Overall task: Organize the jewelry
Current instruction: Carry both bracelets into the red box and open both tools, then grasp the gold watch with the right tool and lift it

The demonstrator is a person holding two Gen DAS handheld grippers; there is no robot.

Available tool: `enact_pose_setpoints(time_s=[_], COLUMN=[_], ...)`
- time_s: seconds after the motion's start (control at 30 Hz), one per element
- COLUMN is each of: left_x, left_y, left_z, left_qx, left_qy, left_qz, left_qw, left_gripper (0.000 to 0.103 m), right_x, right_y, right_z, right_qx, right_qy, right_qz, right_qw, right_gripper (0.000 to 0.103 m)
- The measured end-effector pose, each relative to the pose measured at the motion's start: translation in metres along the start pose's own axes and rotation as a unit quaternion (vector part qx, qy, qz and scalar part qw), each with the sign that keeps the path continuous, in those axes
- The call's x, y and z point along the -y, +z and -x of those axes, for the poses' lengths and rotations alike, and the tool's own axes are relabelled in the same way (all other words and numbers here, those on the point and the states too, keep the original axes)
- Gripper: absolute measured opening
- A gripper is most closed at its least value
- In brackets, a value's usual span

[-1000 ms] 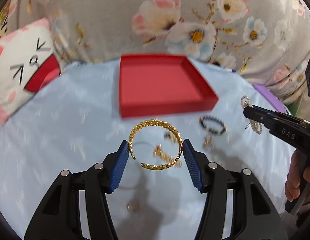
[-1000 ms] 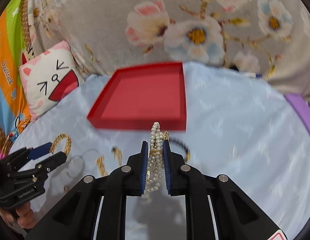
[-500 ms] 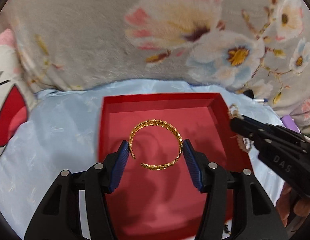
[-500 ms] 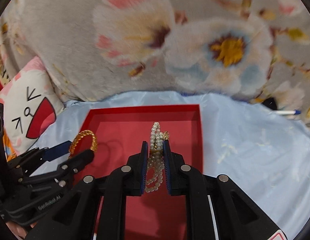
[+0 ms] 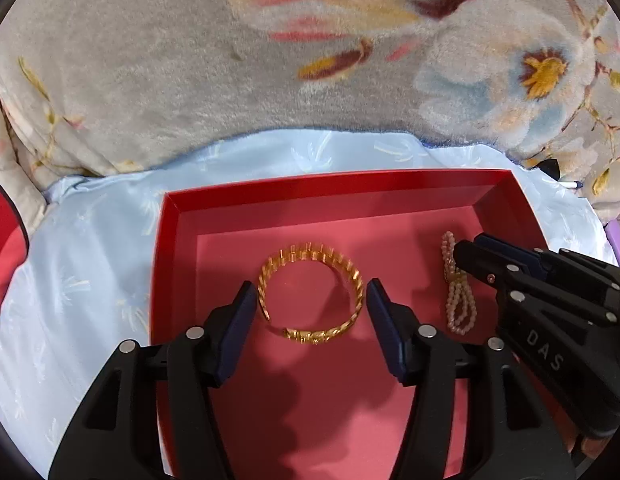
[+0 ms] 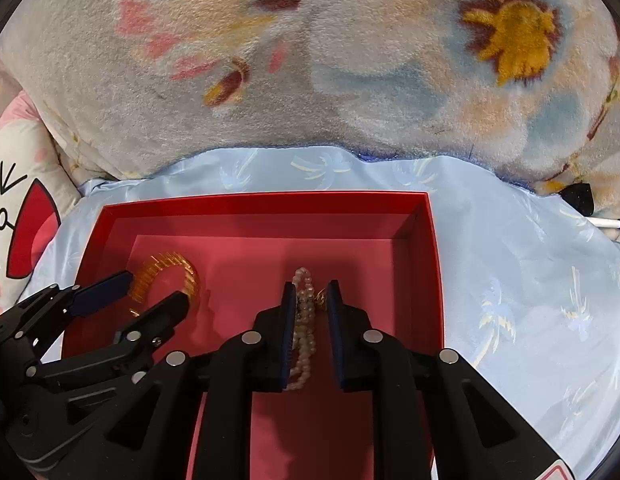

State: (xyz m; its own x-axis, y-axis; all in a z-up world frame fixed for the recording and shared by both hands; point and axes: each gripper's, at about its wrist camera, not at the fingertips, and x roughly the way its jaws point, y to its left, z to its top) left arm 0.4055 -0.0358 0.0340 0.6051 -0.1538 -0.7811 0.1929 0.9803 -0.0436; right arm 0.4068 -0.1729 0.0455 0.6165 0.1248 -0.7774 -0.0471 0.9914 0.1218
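A red box (image 5: 172, 248) (image 6: 435, 264) sits on the pale blue cloth. A gold bracelet (image 5: 310, 294) (image 6: 166, 276) lies blurred on the box floor, between the parted fingers of my left gripper (image 5: 310, 304) (image 6: 154, 286), which is open. A pearl bracelet (image 5: 457, 300) (image 6: 304, 328) lies in the box toward its right side. My right gripper (image 6: 311, 296) (image 5: 465, 248) is open, its fingers a little apart on either side of the pearls, the left pad close against them.
A grey floral blanket (image 5: 270, 60) rises behind the box. A cat-face pillow (image 6: 18, 216) lies at the left. A purple object (image 5: 617, 240) and a pen (image 6: 607, 223) lie at the right edge of the cloth.
Both grippers moved forward over the box and lowered. Both jaws opened; the gold bracelet and the pearl bracelet dropped onto the box floor.
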Motion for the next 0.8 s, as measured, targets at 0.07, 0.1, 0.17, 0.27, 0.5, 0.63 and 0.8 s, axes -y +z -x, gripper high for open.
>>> enact_pose_setpoints(time_s=[0.07, 0.1, 0.17, 0.27, 0.5, 0.63, 0.8], left_x=[-0.001, -0.003, -0.008, -0.018, -0.038, -0.043, -0.047], left_y=[0.0, 0.001, 0.002, -0.002, -0.077, -0.141, -0.218], left_z=[0.001, 0.006, 0.015, 0.042, 0.146, 0.182, 0.189], left_qx=[0.008, 0.019, 0.037, 0.055, 0.106, 0.107, 0.054], left_qy=[0.006, 0.008, 0.009, -0.002, 0.019, 0.043, 0.028], left_qz=[0.006, 0.012, 0.023, 0.037, 0.015, -0.001, -0.001], left_qw=[0.9999, 0.9997, 0.999, 0.9978, 0.994, 0.9934, 0.9982], left_gripper=[0.068, 0.072, 0.077, 0.077, 0.091, 0.097, 0.097], right_x=[0.001, 0.003, 0.006, 0.006, 0.01, 0.014, 0.014], right_y=[-0.001, -0.001, -0.003, -0.011, -0.089, -0.158, -0.234], right_z=[0.005, 0.008, 0.022, 0.057, 0.165, 0.203, 0.226], right_qx=[0.011, 0.018, 0.038, 0.066, 0.12, 0.115, 0.104], right_qy=[0.0, 0.004, 0.005, 0.015, 0.022, 0.01, -0.009], right_qz=[-0.002, -0.003, -0.006, -0.001, 0.032, 0.045, 0.047], right_qw=[1.0, 1.0, 0.999, 0.998, 0.992, 0.992, 0.993], right_gripper=[0.017, 0.017, 0.017, 0.021, 0.046, 0.049, 0.049])
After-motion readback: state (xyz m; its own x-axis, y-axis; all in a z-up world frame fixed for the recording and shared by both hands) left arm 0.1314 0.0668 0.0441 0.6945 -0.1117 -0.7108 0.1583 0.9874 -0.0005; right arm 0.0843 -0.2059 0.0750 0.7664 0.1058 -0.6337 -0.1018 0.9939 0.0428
